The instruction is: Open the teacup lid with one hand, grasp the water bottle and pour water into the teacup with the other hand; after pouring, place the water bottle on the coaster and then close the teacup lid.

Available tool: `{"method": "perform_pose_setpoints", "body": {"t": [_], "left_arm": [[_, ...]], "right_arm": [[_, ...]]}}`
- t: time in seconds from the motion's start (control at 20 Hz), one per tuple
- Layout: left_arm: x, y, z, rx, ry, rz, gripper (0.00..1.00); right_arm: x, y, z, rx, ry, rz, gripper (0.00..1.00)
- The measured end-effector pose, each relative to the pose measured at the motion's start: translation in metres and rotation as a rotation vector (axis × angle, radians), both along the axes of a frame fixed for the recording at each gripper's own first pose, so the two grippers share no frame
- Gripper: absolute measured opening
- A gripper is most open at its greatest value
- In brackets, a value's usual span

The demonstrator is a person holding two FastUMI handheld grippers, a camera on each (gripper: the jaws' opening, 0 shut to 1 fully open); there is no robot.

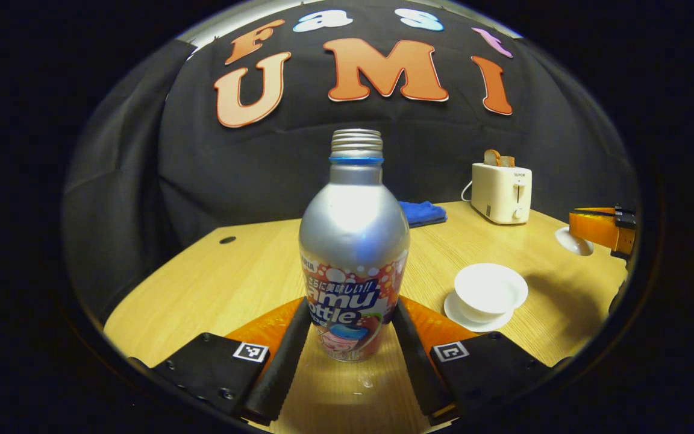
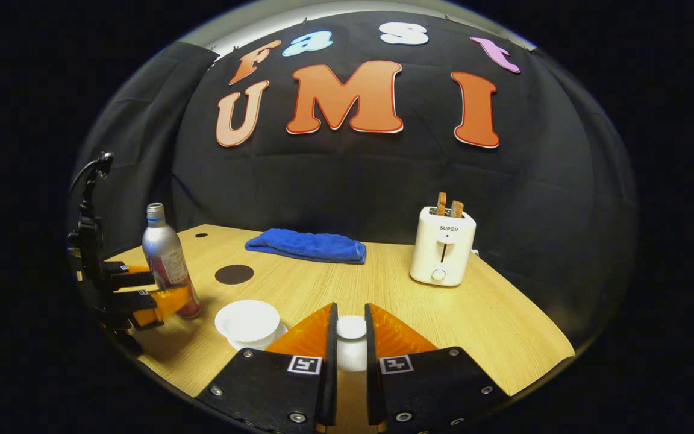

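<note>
While my left gripper clamps the upright bottle standing on the table, I hold the lid pinched in my right gripper beside the uncovered teacup.

left gripper view: close, low over table | right gripper view: farther back | shared: toaster

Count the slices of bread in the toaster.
2. Both stand side by side in the slots on top of the white toaster, at the back right of the table: one slice on the left, the other on the right.
</note>
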State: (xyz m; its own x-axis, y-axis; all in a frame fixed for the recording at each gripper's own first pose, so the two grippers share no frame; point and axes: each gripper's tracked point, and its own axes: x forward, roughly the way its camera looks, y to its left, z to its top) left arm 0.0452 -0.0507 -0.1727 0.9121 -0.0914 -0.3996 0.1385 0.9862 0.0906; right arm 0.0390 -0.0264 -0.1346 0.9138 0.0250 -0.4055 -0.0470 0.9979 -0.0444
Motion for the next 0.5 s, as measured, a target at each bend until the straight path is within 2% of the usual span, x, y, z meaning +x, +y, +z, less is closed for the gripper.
{"method": "perform_pose_setpoints", "body": {"t": [0.05, 0.15, 0.25, 0.3, 0.5], "left_arm": [[0.002, 0.001, 0.003, 0.025, -0.011, -0.003, 0.80], [0.005, 0.002, 0.009, 0.078, -0.028, -0.014, 0.84], [0.006, 0.003, 0.008, 0.136, -0.038, -0.025, 0.84], [0.005, 0.004, 0.006, 0.175, -0.037, -0.030, 0.80], [0.004, 0.001, -0.004, 0.305, -0.040, -0.060, 0.84]], "right_arm": [[-0.001, -0.002, 0.001, 0.001, -0.002, -0.002, 0.20], [-0.001, -0.005, 0.003, -0.003, -0.013, -0.007, 0.20], [-0.004, -0.009, 0.006, -0.001, -0.022, -0.011, 0.20], [-0.005, -0.011, 0.007, 0.002, -0.025, -0.016, 0.20], [-0.008, -0.020, 0.004, 0.000, -0.026, -0.031, 0.20]]}}
